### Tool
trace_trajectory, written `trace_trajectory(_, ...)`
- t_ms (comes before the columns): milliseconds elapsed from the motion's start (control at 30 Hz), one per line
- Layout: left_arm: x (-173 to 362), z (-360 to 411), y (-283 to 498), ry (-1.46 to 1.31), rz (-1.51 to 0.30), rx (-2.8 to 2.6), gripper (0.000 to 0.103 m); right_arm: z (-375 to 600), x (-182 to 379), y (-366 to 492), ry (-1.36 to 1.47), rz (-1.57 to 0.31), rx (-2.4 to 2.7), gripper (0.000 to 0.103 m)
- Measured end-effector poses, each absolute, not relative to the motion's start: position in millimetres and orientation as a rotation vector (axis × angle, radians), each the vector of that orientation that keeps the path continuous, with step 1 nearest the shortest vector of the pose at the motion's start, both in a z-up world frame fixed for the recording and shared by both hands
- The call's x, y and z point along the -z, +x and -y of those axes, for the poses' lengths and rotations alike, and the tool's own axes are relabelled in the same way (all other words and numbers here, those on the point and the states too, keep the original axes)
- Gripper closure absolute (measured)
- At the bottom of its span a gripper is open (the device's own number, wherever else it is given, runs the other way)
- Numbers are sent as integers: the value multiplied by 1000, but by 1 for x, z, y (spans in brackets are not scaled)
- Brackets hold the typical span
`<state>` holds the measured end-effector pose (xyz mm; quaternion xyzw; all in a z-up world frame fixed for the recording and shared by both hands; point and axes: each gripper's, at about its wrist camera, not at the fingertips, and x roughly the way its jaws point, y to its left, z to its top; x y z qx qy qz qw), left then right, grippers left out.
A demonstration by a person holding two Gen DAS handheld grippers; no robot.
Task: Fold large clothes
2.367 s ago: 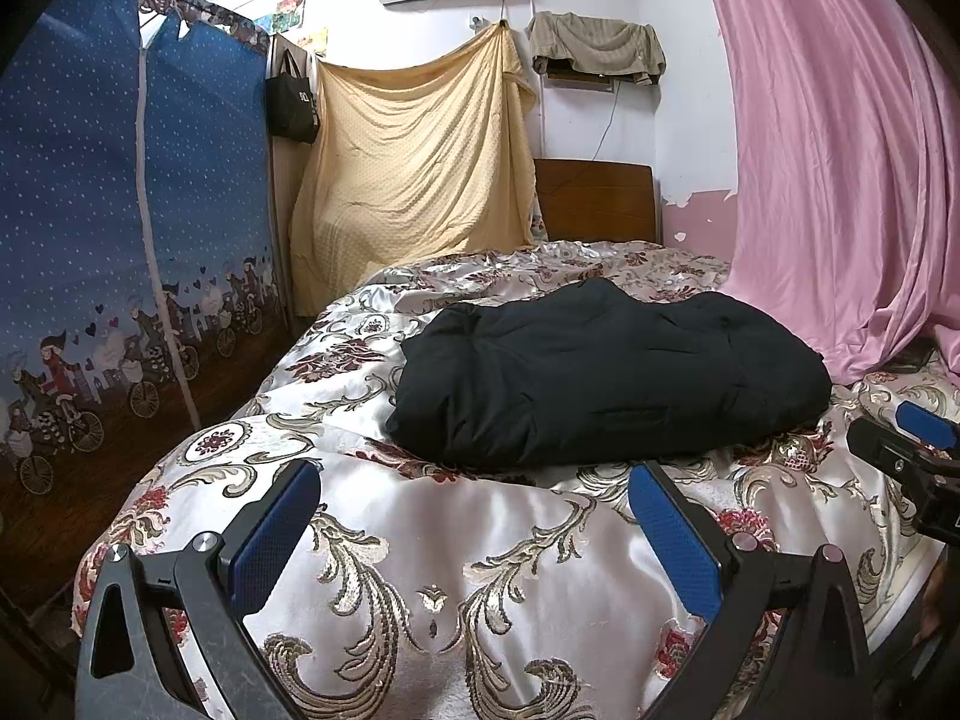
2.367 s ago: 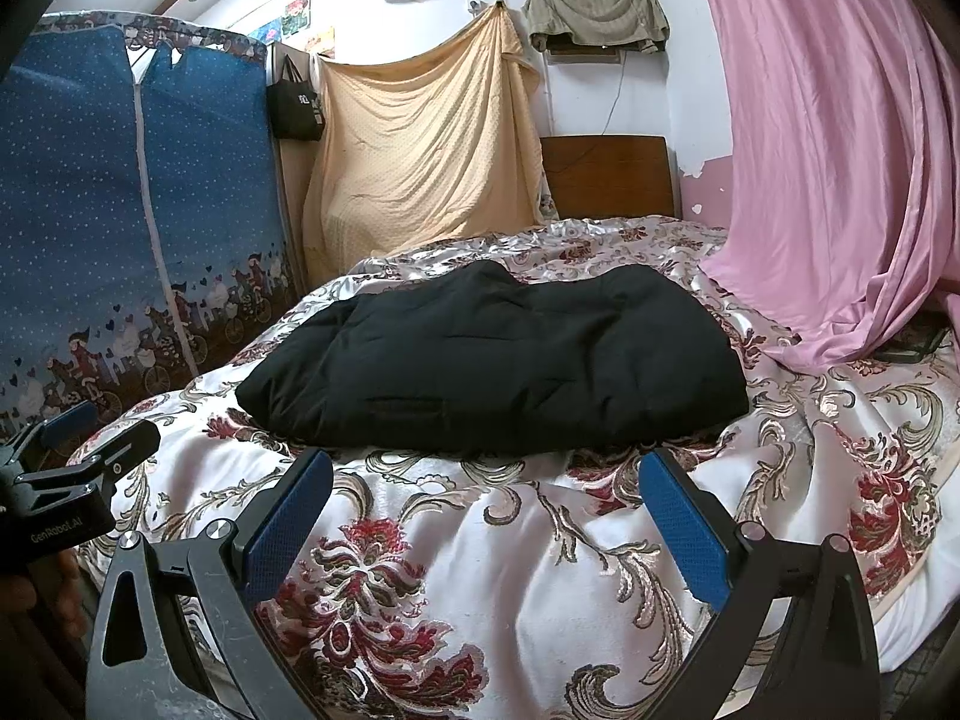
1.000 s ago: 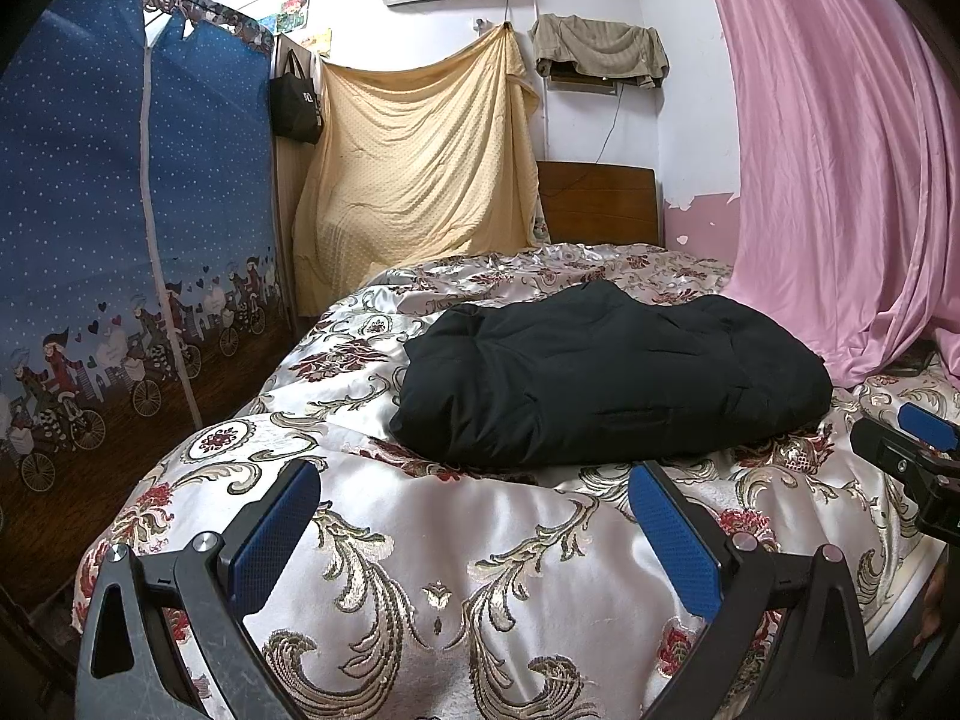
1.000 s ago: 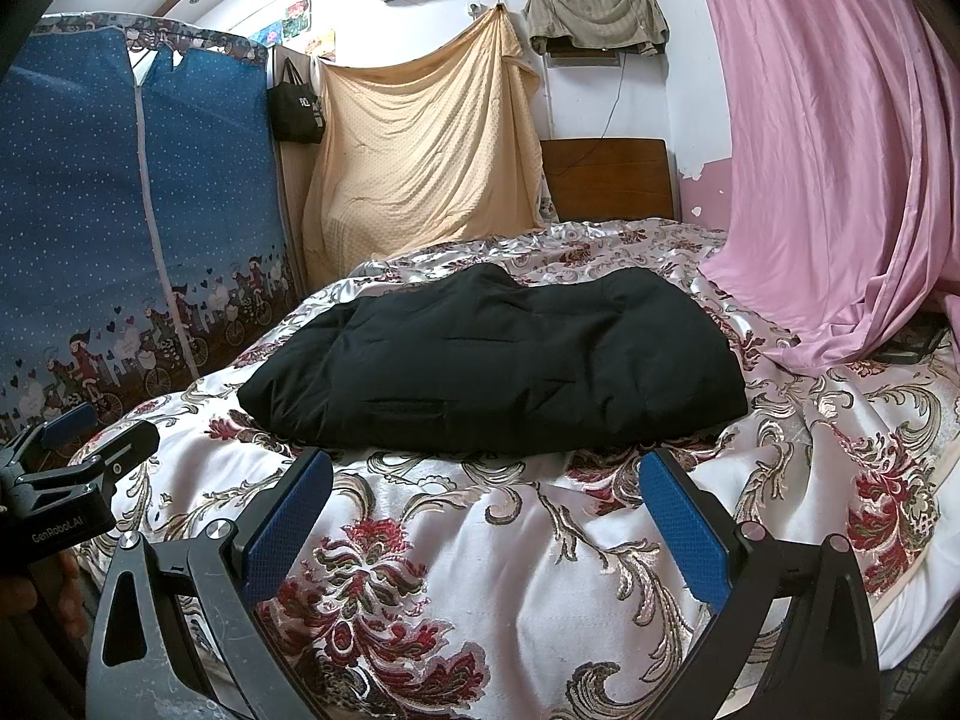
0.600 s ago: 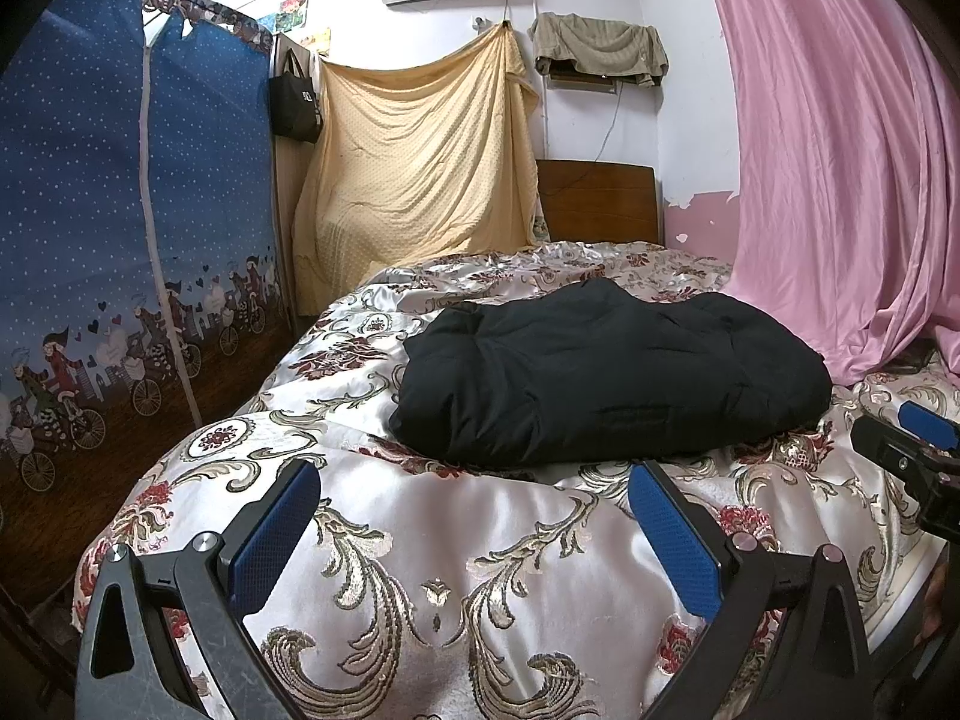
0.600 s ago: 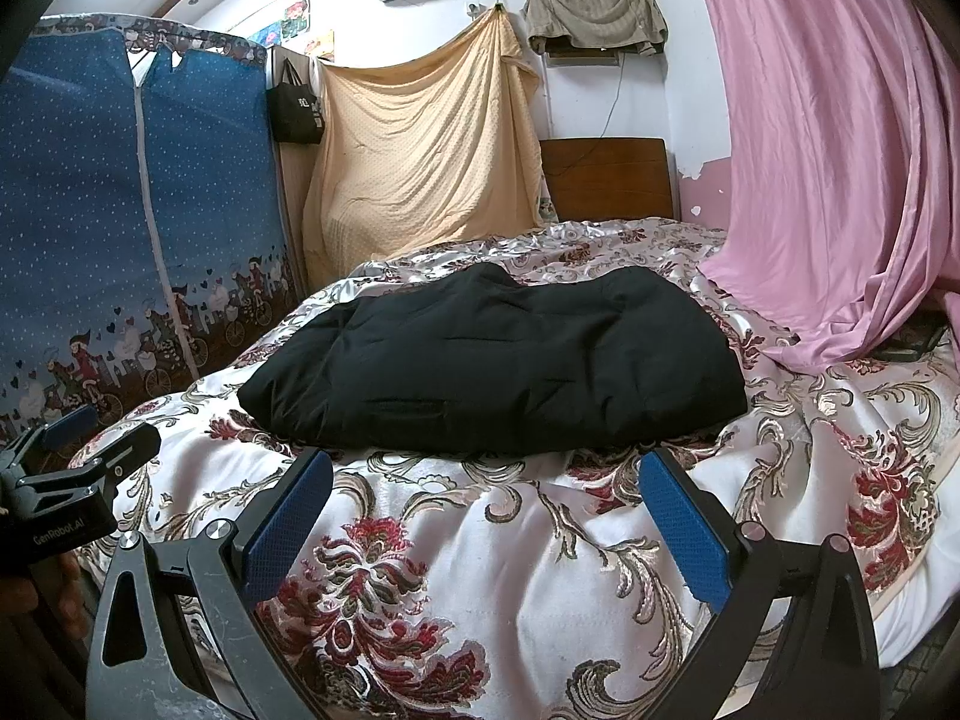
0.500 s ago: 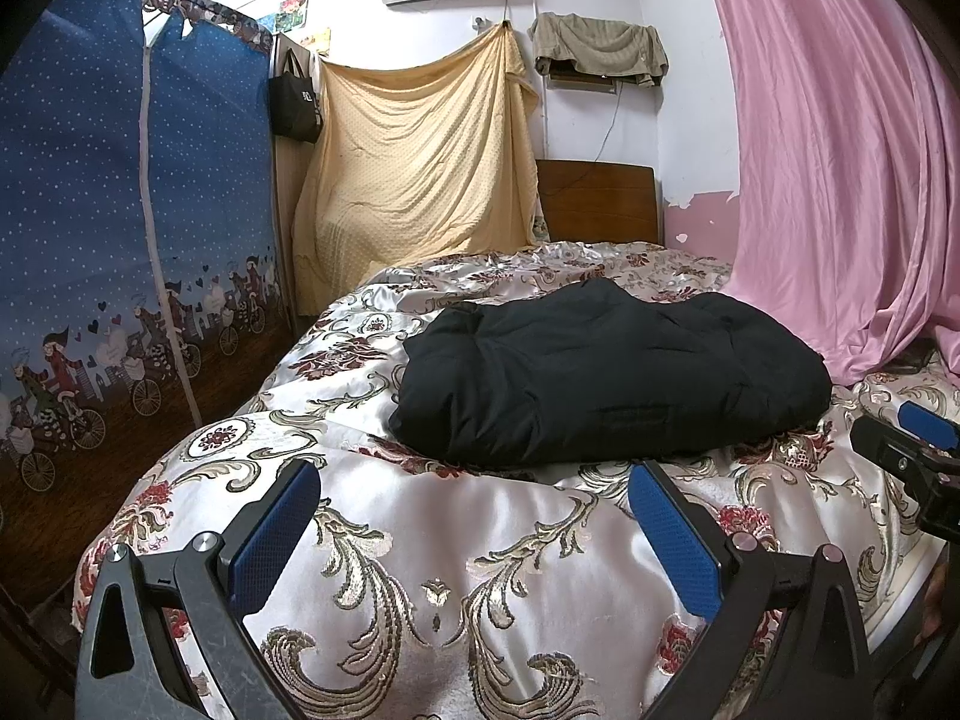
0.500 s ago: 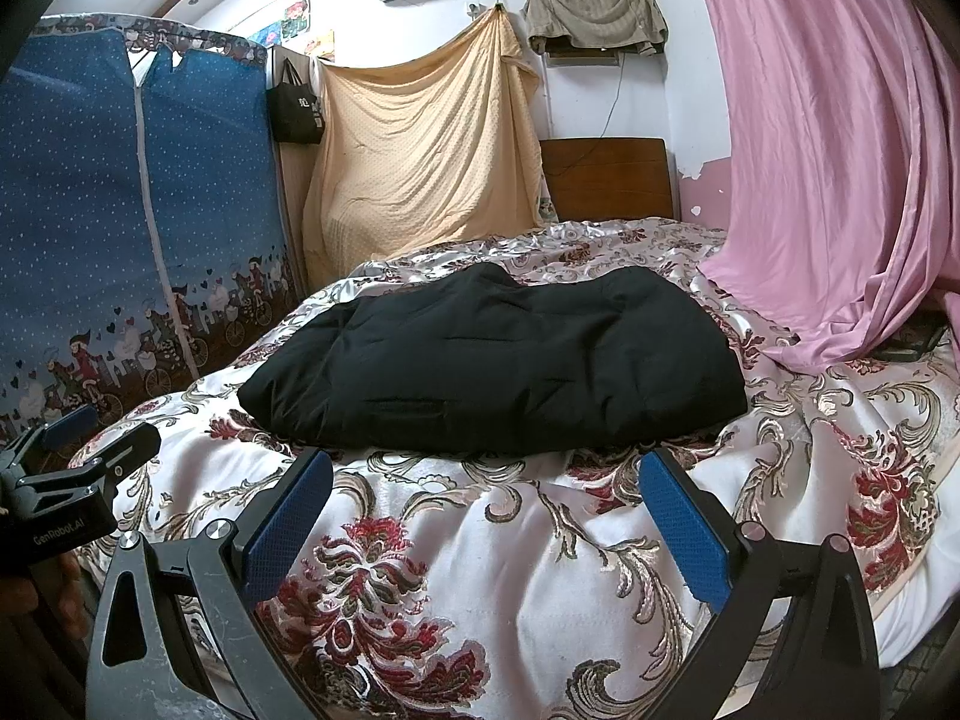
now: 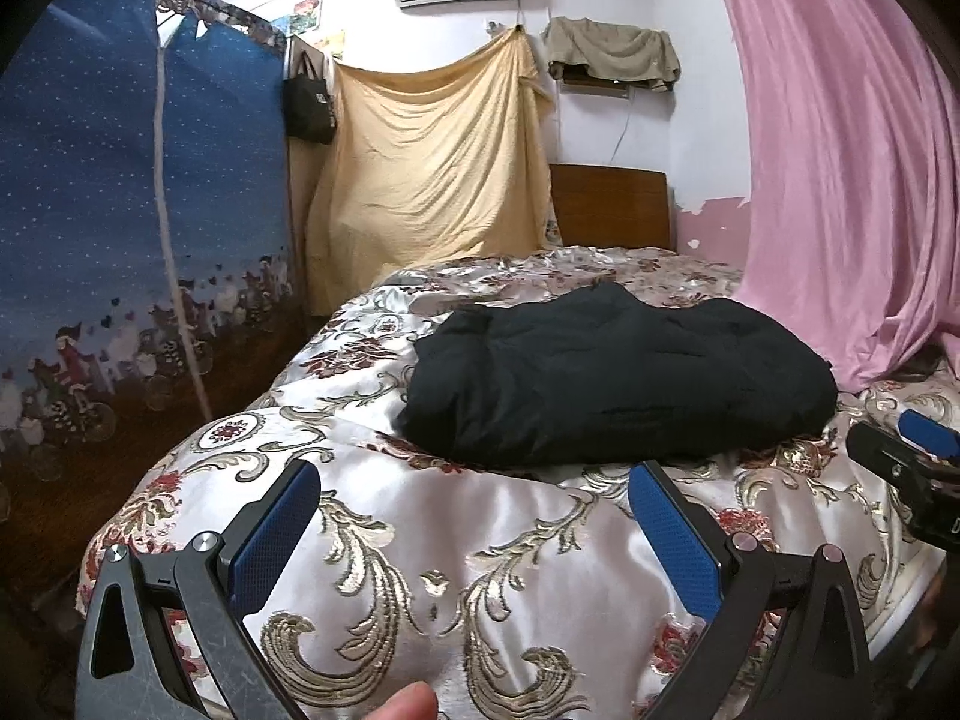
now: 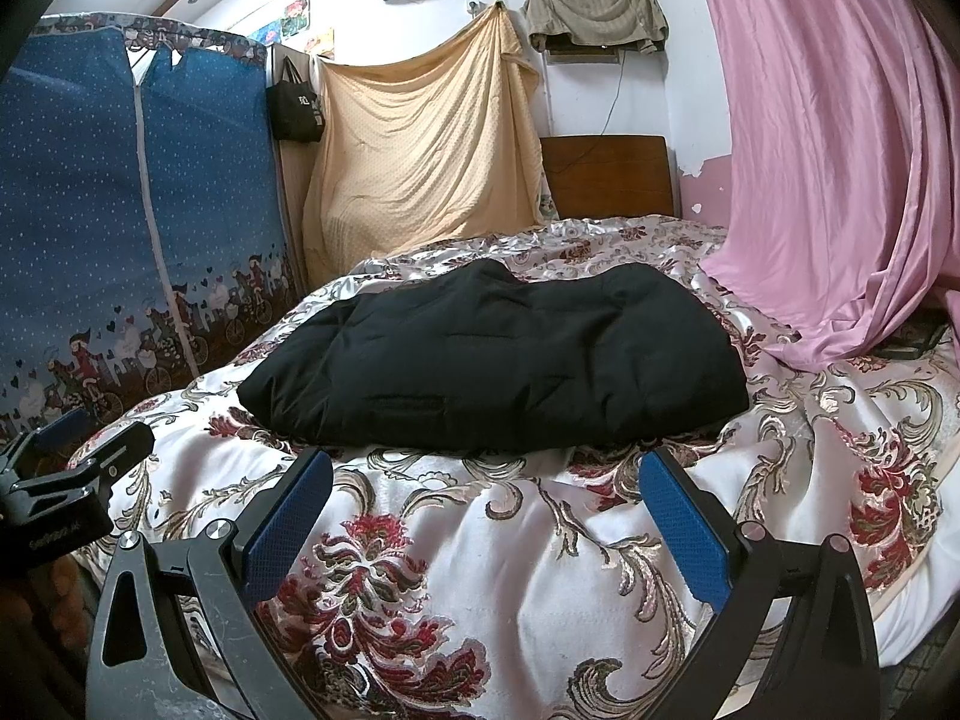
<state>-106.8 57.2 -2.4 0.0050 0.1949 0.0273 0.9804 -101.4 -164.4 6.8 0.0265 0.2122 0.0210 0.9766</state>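
A black padded garment (image 9: 618,381) (image 10: 504,360) lies folded into a thick bundle on the floral satin bedspread (image 9: 420,540) (image 10: 510,552). My left gripper (image 9: 474,531) hovers open over the bed's near edge, short of the garment, with nothing between its blue pads. My right gripper (image 10: 486,519) is likewise open and empty, just in front of the garment's near edge. Each gripper shows at the side of the other's view.
A pink curtain (image 9: 852,168) (image 10: 840,150) drapes onto the bed's right side. A blue fabric wardrobe (image 9: 120,228) (image 10: 120,210) stands at the left. A yellow sheet (image 9: 432,168) hangs at the back by the wooden headboard (image 9: 609,204). A fingertip (image 9: 408,705) shows at the bottom.
Nothing has visibly moved; both grippers stay open in place. A fingertip now shows at the bottom of the left wrist view.
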Motion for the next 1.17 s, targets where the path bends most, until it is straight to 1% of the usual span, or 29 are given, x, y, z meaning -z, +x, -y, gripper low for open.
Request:
trace_trajectory(600,8,-52,-104,23,-403,-41,0,161,-4,-103,57,-432,-43,2)
trace_trajectory(1167,17,-49,-95,34,-459,-27,0,163,4,-94,72,-457,-36,2)
